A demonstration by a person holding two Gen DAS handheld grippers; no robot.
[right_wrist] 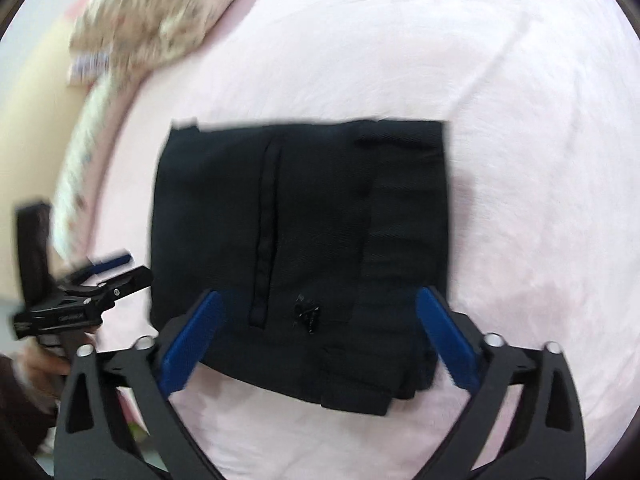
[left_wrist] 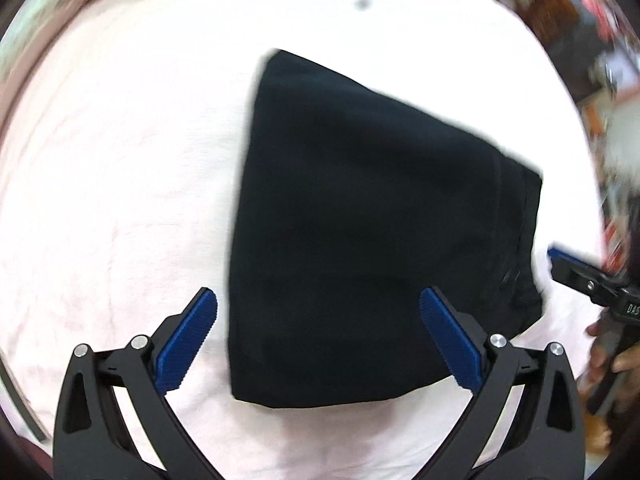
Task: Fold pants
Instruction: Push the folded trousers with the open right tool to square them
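The black pants [left_wrist: 360, 220] lie folded into a compact block on the pink sheet [left_wrist: 120, 200]. My left gripper [left_wrist: 318, 300] is open and empty, held above the near edge of the pants. In the right wrist view the folded pants [right_wrist: 304, 232] show a pocket seam and stacked layers at the near right. My right gripper [right_wrist: 318, 300] is open and empty, above their near edge. The right gripper also shows at the right edge of the left wrist view [left_wrist: 576, 272]. The left gripper shows at the left of the right wrist view [right_wrist: 120, 270].
The pink sheet covers a bed. A floral blanket [right_wrist: 152, 16] lies bunched along the bed's far left edge. Cluttered room items [left_wrist: 580, 20] show beyond the bed at the upper right.
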